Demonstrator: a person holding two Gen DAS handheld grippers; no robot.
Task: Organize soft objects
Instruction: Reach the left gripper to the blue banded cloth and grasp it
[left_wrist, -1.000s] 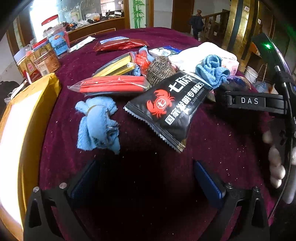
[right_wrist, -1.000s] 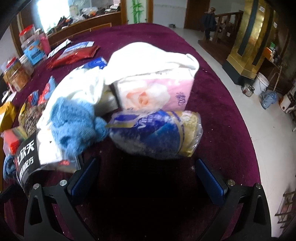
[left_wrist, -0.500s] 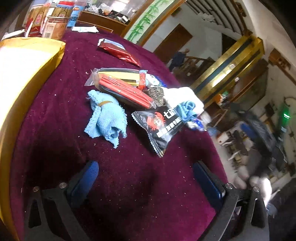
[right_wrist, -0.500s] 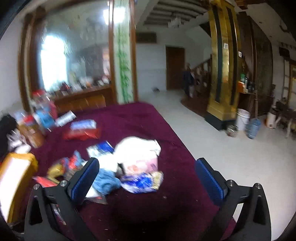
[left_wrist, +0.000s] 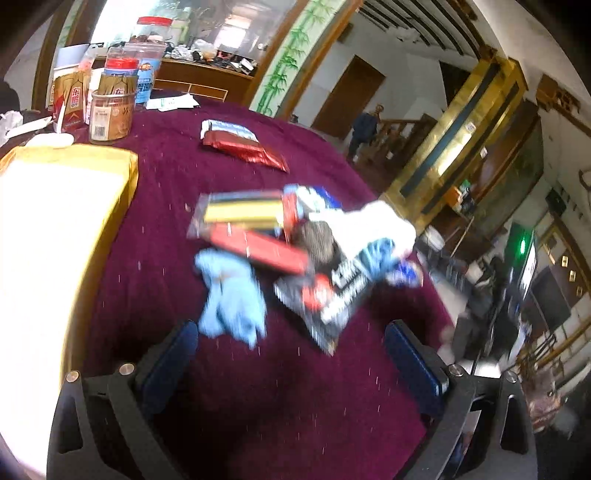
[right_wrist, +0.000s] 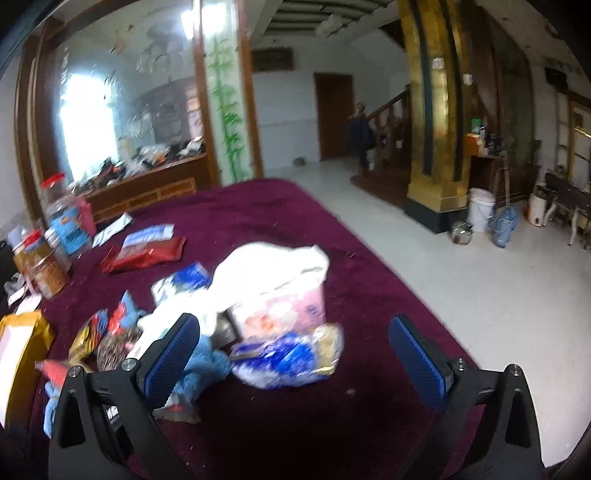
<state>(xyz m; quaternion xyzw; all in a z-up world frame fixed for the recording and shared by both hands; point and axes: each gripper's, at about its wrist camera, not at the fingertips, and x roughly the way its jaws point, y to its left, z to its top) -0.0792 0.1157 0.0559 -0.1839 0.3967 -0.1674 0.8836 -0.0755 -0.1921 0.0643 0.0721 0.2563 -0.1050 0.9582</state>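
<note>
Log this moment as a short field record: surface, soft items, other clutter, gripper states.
surface: maroon cloth-covered table
soft items: light blue towel; white cloth draped over pink tissue pack
other clutter: black snack bag, red packet, jars
left gripper: open, holding nothing
right gripper: open, holding nothing
image quality: motion-blurred

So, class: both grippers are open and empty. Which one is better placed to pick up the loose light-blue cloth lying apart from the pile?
Probably the left gripper: the light-blue cloth lies just ahead of its fingers. The right gripper faces the blue-and-gold packet instead.
</note>
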